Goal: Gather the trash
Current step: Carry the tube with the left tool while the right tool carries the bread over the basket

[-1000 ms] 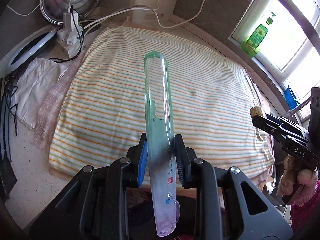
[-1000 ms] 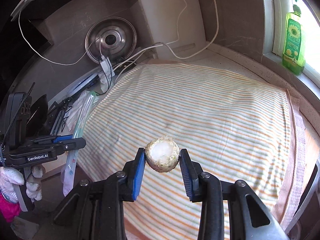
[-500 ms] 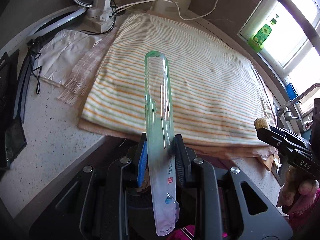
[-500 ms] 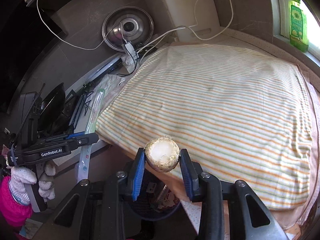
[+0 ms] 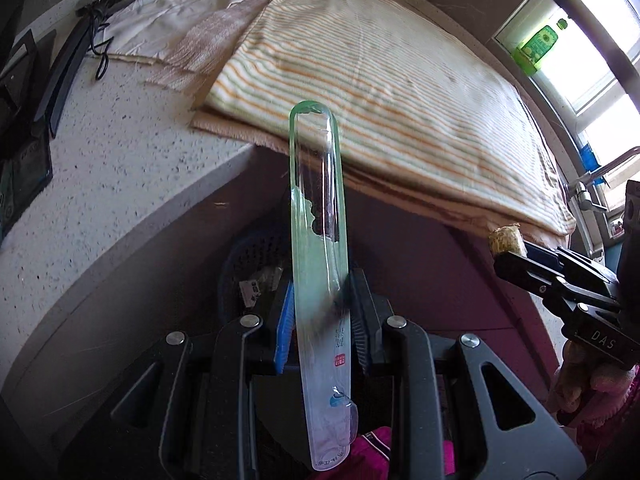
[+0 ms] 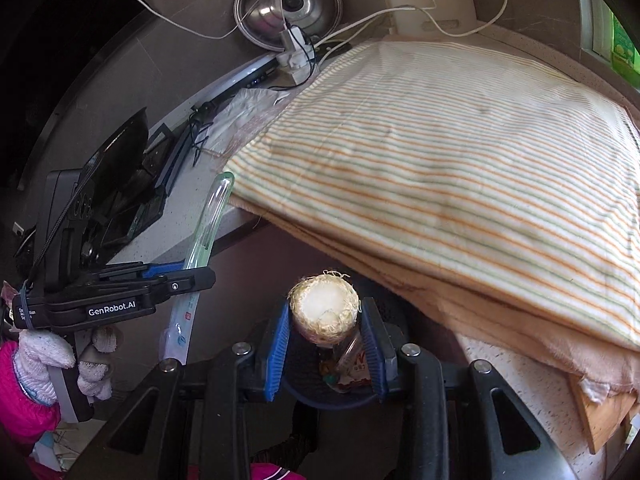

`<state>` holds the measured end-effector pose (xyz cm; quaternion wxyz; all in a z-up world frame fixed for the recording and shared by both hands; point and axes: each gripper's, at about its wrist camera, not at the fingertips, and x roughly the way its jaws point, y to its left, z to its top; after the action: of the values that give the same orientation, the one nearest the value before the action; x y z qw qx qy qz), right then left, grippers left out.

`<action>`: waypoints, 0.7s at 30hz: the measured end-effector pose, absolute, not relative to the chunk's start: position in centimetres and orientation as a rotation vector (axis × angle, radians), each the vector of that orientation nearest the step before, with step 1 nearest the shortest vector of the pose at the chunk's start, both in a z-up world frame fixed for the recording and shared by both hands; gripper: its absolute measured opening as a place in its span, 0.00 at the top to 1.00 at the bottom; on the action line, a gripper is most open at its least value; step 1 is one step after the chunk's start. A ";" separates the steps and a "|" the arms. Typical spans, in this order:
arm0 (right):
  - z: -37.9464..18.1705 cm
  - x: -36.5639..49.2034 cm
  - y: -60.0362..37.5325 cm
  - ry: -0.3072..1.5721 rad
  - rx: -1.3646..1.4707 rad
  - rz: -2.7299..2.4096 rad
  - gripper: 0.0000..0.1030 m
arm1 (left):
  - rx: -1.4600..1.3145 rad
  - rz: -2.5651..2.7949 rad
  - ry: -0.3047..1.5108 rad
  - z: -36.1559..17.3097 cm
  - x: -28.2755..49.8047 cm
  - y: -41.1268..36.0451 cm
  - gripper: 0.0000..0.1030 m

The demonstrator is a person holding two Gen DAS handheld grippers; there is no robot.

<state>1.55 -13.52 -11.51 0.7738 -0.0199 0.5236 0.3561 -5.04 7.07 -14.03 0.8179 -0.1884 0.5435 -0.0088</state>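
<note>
**Both pieces of trash held above the bin**

Presently, two items are seen gripped, one in each tool. A long clear-green plastic package [image 5: 318, 264] is clamped in the left gripper [image 5: 320, 316], whose jaws are closed on its lower half. Its long axis runs up the middle of the left wrist frame, straight ahead along the fingers, with a short tail hanging back below the jaws. A short corn cob piece [image 6: 324, 308] is pinched in the right gripper [image 6: 325, 334], the jaws being closed against its sides and its pale cut end turned to the camera.

A dark mesh trash bin [image 5: 256, 256] is seen at the centre of the left view, directly behind and below the package; in the right view its rim [image 6: 320, 404] lies at lower centre, under the cob, with wrappers already inside. The striped cloth [image 6: 460, 152] on the counter [image 5: 120, 168] fills the upper right of both frames, well apart from either load.

The bin is judged to lie beneath both grippers, the right one being more squarely over the opening. A release is thought to be the next step. Because the package is long, its tip may need to be tilted down, or it could catch on the rim.
</note>
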 end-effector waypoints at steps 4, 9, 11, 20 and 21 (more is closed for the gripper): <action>-13.1 0.7 -12.6 1.163 -0.070 0.780 0.66 | -0.410 -0.041 1.207 -16.0 -5.8 6.5 0.76; -15.3 -0.1 -11.8 1.203 -0.097 0.782 0.66 | -0.423 -0.052 1.271 -18.9 -6.3 5.6 0.76; -16.0 -0.5 -11.6 1.207 -0.121 0.775 0.66 | -0.423 -0.054 1.294 -20.1 -6.3 5.3 0.76; -20.4 -1.1 -11.3 1.287 -0.153 0.738 0.66 | -0.445 -0.038 1.402 -25.6 -5.9 5.8 0.76; -21.0 -1.1 -11.3 1.298 -0.155 0.733 0.66 | -0.445 -0.036 1.411 -26.1 -5.9 5.9 0.76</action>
<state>-1.07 -11.31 -20.99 0.7322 -0.0704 0.5898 0.3333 -5.89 5.90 -26.10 0.7384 -0.2027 0.6429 -0.0164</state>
